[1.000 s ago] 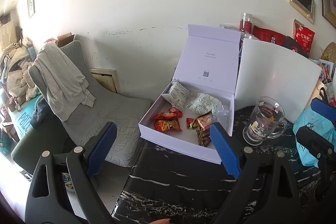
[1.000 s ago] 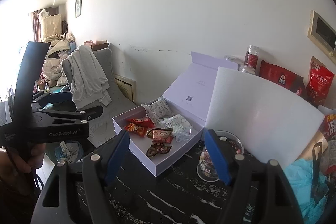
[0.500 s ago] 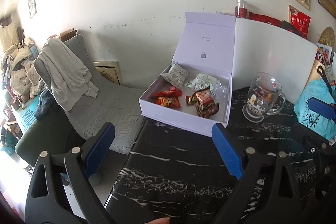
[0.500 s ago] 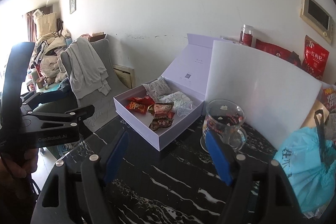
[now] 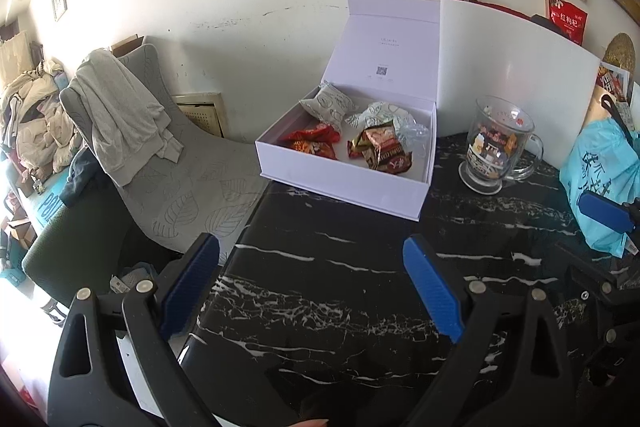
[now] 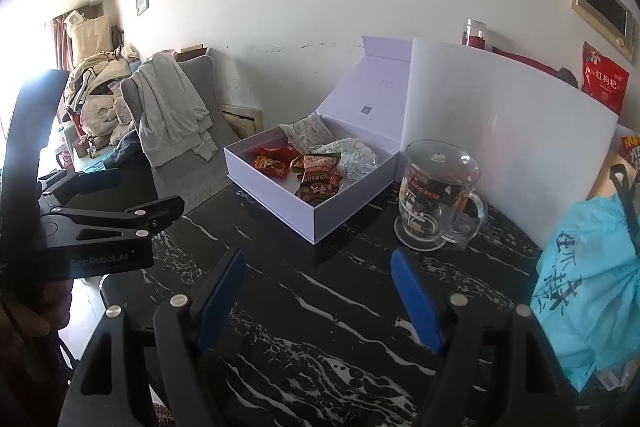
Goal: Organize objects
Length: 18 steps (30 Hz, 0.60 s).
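Left wrist view: the left gripper [image 5: 312, 287] fills the bottom of the frame, its blue-padded fingers [image 5: 432, 291] spread wide with nothing between them, over a black marble-patterned worktop [image 5: 340, 267]. Centre frame, a white box [image 5: 344, 183] sits on the worktop with its lid standing open against the wall. Inside lie snack packets [image 5: 380, 147]: red ones at left, brown ones in the middle, pale patterned ones toward the back. Right of the box stands a glass mug [image 5: 498, 147] in front of an upright white board [image 5: 512, 75]. A light blue bag [image 5: 600, 163] sits at the right edge. At left, a grey chair [image 5: 180, 183] carries a draped grey sweater [image 5: 120, 107].

Right wrist view: the right gripper [image 6: 320, 295] occupies the bottom, its fingers [image 6: 416, 303] likewise spread and empty above the worktop [image 6: 320, 307]. The box [image 6: 280, 191] is at centre, packets [image 6: 316, 175] inside, with the mug [image 6: 436, 195] just right of it and the blue bag [image 6: 588, 287] at lower right. The left gripper's [image 6: 116, 223] black body shows at the left edge, held by a hand [image 6: 24, 323].
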Each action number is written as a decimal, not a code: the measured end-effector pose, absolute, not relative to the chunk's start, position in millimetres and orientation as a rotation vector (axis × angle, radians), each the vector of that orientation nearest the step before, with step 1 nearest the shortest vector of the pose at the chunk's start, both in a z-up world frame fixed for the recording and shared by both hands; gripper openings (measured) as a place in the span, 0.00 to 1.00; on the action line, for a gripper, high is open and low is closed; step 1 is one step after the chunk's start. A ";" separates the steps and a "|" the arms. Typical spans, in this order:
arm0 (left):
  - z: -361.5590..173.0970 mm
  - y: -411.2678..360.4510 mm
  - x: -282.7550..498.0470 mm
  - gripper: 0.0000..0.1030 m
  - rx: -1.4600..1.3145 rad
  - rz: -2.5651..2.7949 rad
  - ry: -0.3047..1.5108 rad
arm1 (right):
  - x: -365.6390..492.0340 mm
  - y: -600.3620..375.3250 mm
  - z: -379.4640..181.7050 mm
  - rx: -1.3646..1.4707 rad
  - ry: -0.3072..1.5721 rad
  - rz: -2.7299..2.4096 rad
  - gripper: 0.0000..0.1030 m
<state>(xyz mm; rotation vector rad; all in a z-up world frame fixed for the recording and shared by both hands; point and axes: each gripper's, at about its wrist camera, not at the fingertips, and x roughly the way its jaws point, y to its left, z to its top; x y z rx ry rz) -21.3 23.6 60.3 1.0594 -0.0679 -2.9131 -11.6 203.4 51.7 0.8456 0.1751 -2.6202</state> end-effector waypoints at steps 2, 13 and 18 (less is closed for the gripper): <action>56.2 25.4 -20.0 0.91 1.071 -2.908 -0.081 | -10.8 204.0 46.9 0.856 0.175 -2.617 0.74; 44.6 36.1 -14.4 0.91 1.112 -2.896 -0.135 | -8.3 203.8 33.6 0.889 0.163 -2.600 0.74; 44.9 38.4 -12.0 0.91 1.100 -2.903 -0.138 | -8.6 204.6 31.9 0.898 0.170 -2.596 0.74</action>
